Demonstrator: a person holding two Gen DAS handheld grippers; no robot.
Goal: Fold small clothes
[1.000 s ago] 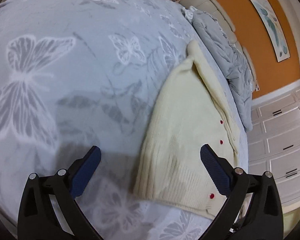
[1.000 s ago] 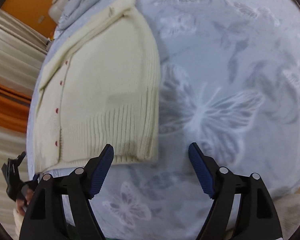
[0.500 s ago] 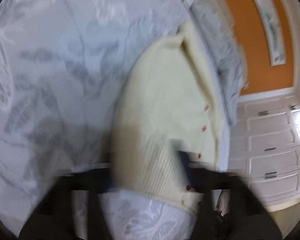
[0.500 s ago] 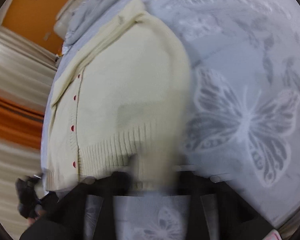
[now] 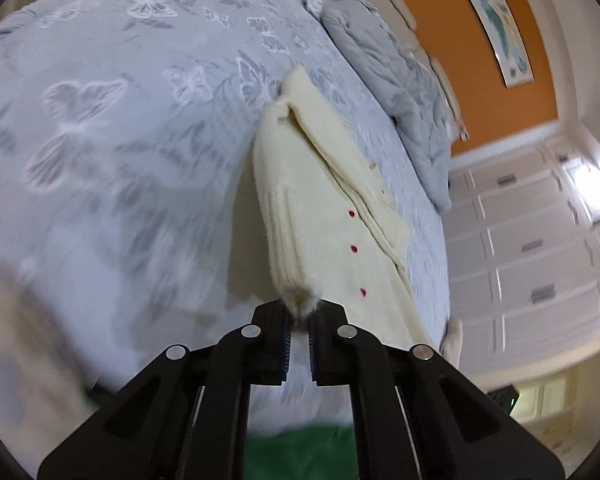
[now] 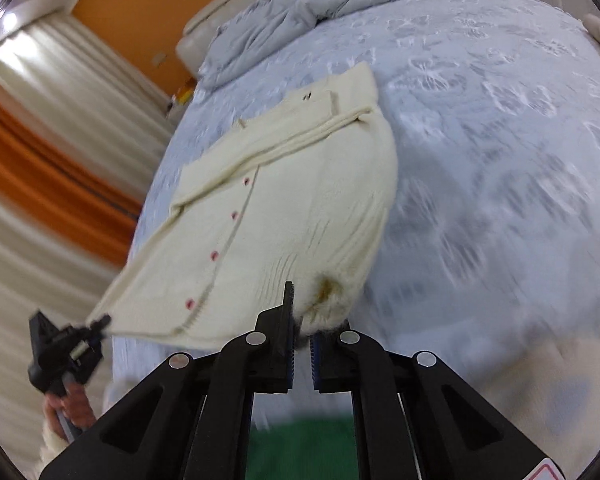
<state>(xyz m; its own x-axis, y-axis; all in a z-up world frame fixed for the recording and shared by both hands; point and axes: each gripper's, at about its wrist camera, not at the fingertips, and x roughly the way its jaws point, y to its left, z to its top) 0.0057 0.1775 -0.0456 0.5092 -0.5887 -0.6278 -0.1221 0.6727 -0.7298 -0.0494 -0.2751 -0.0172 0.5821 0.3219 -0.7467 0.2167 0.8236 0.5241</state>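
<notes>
A small cream knitted cardigan (image 5: 324, 208) with red buttons lies folded lengthwise on a pale blue bedspread with butterflies (image 5: 120, 128). My left gripper (image 5: 298, 320) is shut on one corner of its ribbed hem and lifts it off the bed. My right gripper (image 6: 302, 326) is shut on the other hem corner of the cardigan (image 6: 284, 200). In the right wrist view the left gripper (image 6: 96, 326) shows at the lower left, pinching the hem's far corner. The collar end still rests on the bed.
A crumpled grey quilt (image 5: 400, 92) lies at the head of the bed, by a cream headboard and orange wall. White cabinet doors (image 5: 540, 264) stand beyond the bed's edge. Curtains (image 6: 40, 128) hang on the other side. Something green shows below the grippers.
Both grippers were open above the hem; they have closed on its two corners and raised the hem end off the bed.
</notes>
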